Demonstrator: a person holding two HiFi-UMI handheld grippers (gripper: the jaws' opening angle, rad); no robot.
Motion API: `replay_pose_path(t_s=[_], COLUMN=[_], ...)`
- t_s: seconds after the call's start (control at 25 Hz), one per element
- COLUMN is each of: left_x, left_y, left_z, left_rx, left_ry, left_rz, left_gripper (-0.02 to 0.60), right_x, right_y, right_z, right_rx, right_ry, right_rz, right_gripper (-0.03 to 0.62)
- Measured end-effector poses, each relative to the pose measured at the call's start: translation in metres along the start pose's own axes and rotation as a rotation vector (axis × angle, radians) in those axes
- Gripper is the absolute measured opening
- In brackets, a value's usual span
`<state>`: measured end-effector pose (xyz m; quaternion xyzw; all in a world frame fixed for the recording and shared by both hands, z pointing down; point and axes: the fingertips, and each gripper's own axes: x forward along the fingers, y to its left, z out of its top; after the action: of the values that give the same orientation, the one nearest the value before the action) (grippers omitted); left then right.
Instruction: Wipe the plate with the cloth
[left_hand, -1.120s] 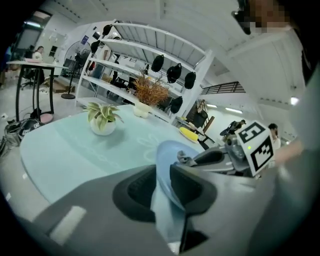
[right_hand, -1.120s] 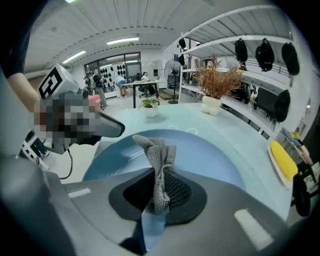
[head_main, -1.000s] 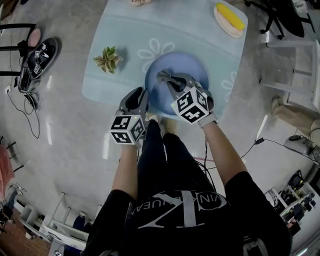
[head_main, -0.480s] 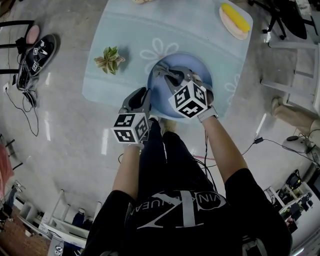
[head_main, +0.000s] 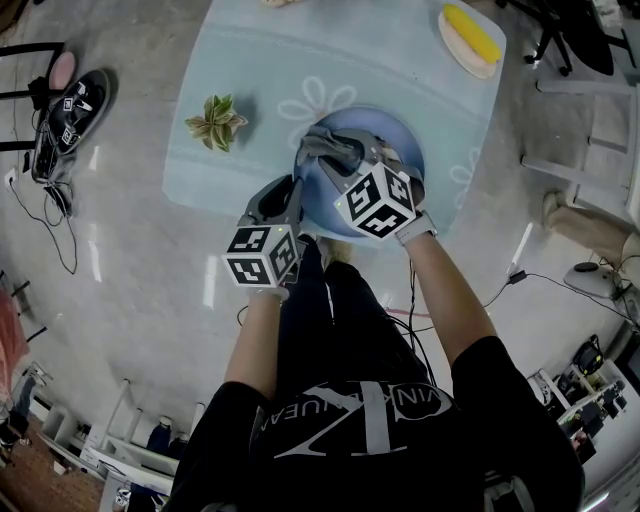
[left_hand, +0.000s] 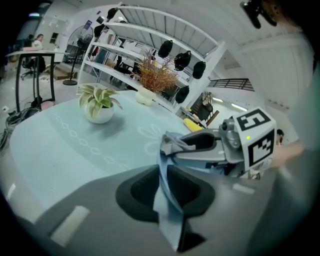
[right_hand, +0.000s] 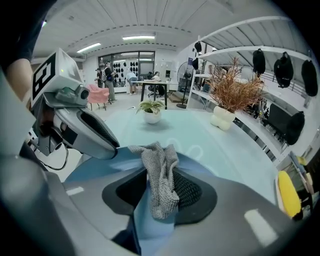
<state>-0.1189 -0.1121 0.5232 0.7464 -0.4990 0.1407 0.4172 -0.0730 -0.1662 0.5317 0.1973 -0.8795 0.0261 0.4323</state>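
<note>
A blue plate lies at the near edge of a pale blue table. My left gripper is shut on the plate's near left rim, and the plate's rim runs edge-on between its jaws. My right gripper is shut on a grey knitted cloth and presses it on the left part of the plate. In the right gripper view the cloth hangs between the jaws over the plate, with the left gripper close at the left.
A small potted plant stands left of the plate. A dish with a yellow cob sits at the far right corner. Dried stems in a white vase stand at the table's far side. Sandals and cables lie on the floor at the left.
My right gripper has slid the cloth a little to the left across the plate. The left gripper keeps its hold on the rim.
</note>
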Motion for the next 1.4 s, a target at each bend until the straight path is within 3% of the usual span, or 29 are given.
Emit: replay_pose_path(t_s=[0.04,0.12,0.2,0.44,0.76,1.0,1.4], left_x=[0.000,0.001,0.001,0.001,0.000,-0.001,-0.002], left_y=[0.000,0.000,0.000,0.002,0.001,0.001,0.000], left_z=[0.000,0.000,0.000,0.000,0.000,-0.002,-0.004], left_rx=[0.003,0.006,0.007,0.016,-0.009,-0.014,-0.033], left_ry=[0.001,0.000,-0.002,0.003,-0.011,-0.015,-0.022], left_rz=[-0.001,-0.001,0.000,0.007,-0.006,-0.013,-0.014], left_gripper=[0.000,0.000,0.000,0.000,0.000,0.000,0.000], right_x=[-0.001,-0.002,-0.001,0.008,-0.009,-0.024,-0.055], right_y=[-0.001,-0.003,-0.002,-0.018,-0.061,-0.064,-0.046], right_z=[0.002,0.006,0.006,-0.006,-0.045,-0.068,-0.106], right_rx=[-0.009,-0.038,-0.073,-0.126,-0.049,-0.033,0.087], right_ry=[-0.010,-0.026,-0.027,0.041,0.141,0.209,0.256], right_rz=[-0.006,-0.025,-0.028,-0.067,-0.191,-0.262,-0.232], right_gripper=[0.166,0.077,0.051,0.040,0.038,0.037,0.037])
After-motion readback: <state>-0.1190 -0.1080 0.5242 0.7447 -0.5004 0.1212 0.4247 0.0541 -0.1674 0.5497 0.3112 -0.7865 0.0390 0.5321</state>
